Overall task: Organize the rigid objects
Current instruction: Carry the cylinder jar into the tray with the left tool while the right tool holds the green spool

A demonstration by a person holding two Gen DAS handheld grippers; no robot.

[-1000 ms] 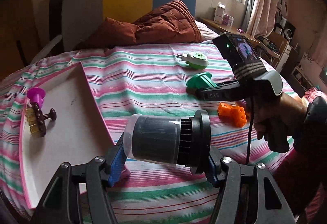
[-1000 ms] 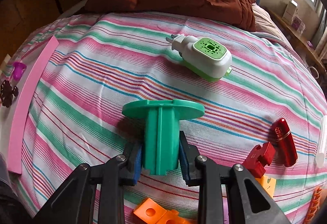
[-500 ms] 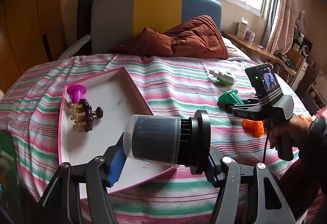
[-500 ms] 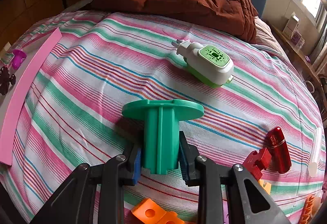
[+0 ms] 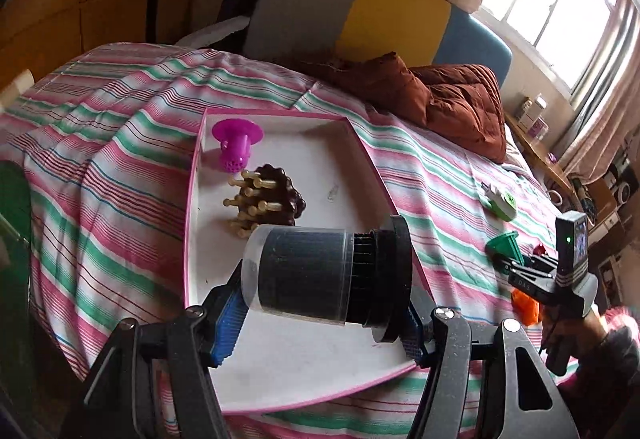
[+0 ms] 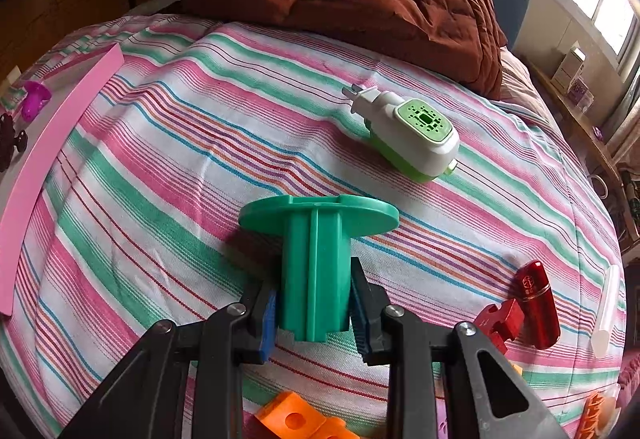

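My left gripper (image 5: 320, 323) is shut on a black cylinder with a clear cap (image 5: 320, 275), held sideways above the white pink-rimmed tray (image 5: 320, 159). The tray holds a magenta flanged piece (image 5: 236, 143) and a dark brown peg piece (image 5: 272, 195). My right gripper (image 6: 314, 319) is shut on a green flanged spool (image 6: 316, 251) just above the striped bedspread; it also shows in the left wrist view (image 5: 505, 243).
On the bedspread lie a white and green plug-in device (image 6: 412, 131), a red lipstick case (image 6: 538, 307), a red block (image 6: 500, 323), orange blocks (image 6: 296, 419) and a white tube (image 6: 608, 307). A brown quilted jacket (image 6: 400, 11) lies at the far side.
My left gripper has carried the black cylinder left, from beside the tray to above its near part. The right gripper stays shut on the green spool, almost still.
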